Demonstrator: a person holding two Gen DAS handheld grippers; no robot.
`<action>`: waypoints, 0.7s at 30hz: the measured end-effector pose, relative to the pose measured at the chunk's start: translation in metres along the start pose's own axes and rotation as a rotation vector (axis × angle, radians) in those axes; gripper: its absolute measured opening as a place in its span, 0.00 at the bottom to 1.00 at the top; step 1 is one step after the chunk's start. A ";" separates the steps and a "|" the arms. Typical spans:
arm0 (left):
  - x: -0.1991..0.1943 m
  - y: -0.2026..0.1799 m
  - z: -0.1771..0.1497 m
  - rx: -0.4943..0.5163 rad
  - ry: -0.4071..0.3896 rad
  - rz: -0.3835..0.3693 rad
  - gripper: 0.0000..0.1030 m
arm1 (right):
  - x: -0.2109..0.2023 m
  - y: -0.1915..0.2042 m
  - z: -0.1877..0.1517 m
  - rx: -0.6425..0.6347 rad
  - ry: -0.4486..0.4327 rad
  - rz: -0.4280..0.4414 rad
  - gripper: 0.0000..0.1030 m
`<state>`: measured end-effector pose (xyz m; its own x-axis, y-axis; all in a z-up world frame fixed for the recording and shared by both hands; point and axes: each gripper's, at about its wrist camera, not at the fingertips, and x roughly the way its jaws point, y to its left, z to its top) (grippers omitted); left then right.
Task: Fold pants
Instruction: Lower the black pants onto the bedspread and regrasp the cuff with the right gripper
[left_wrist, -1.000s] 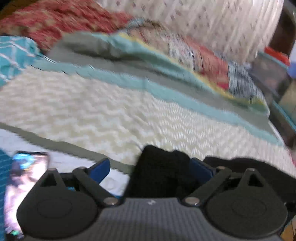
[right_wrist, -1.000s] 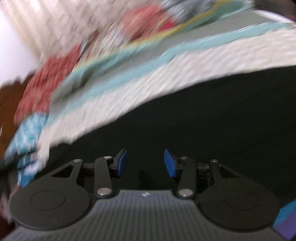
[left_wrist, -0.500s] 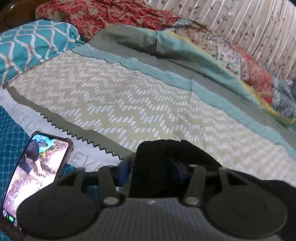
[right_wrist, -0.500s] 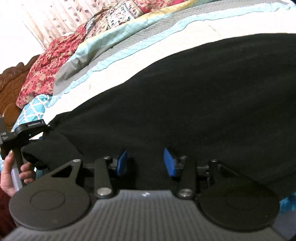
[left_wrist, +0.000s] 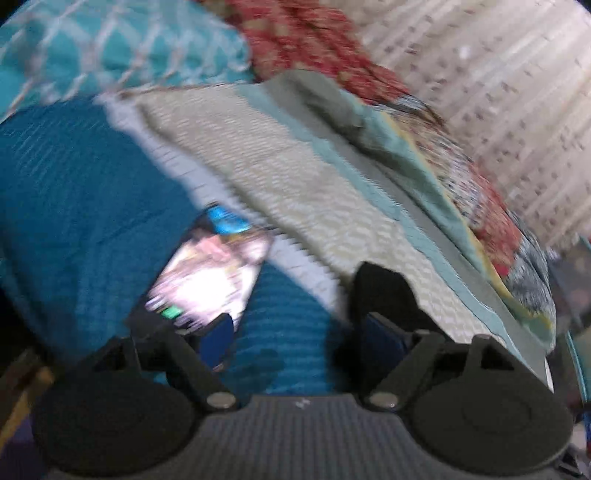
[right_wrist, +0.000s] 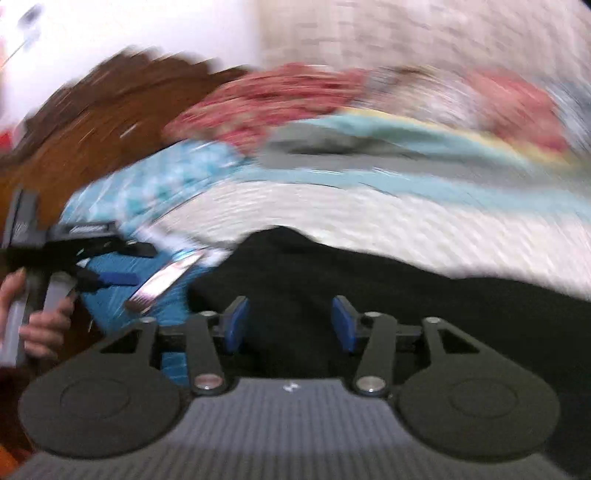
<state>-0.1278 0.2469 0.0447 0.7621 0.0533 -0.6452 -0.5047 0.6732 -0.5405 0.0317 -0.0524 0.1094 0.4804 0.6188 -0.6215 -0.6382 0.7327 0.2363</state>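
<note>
The black pants (right_wrist: 369, 280) lie spread on the bed's cream chevron cover. In the left wrist view one black end of them (left_wrist: 384, 291) lies by my right finger. My left gripper (left_wrist: 299, 339) is open and empty, over the teal bedding just left of that end. It also shows in the right wrist view (right_wrist: 107, 266), held by a hand at the left. My right gripper (right_wrist: 290, 325) is open just above the pants, holding nothing. Both views are motion-blurred.
A lit phone (left_wrist: 210, 277) lies on the teal bedding (left_wrist: 74, 206) beside my left gripper. A teal patterned pillow (left_wrist: 110, 48), red floral bedding (left_wrist: 314, 40) and a rumpled grey-teal blanket (left_wrist: 369, 122) lie beyond. A wooden headboard (right_wrist: 92, 122) stands at the left.
My left gripper has let go of the black pants end, opened, and swung left toward the phone. My right gripper stays open and has swung left over the pants.
</note>
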 end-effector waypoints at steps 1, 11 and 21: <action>-0.002 0.005 -0.002 -0.012 0.003 0.004 0.77 | 0.013 0.015 0.006 -0.078 0.007 0.023 0.63; -0.003 -0.003 -0.019 0.052 0.055 -0.101 0.77 | 0.080 0.010 0.027 -0.046 0.108 0.019 0.13; 0.076 -0.050 -0.032 0.130 0.204 -0.167 0.78 | 0.043 -0.091 0.008 0.626 0.045 -0.021 0.13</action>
<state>-0.0578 0.1938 0.0056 0.7264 -0.2072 -0.6553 -0.3125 0.7496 -0.5834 0.1157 -0.0901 0.0669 0.4542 0.6002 -0.6583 -0.1490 0.7797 0.6081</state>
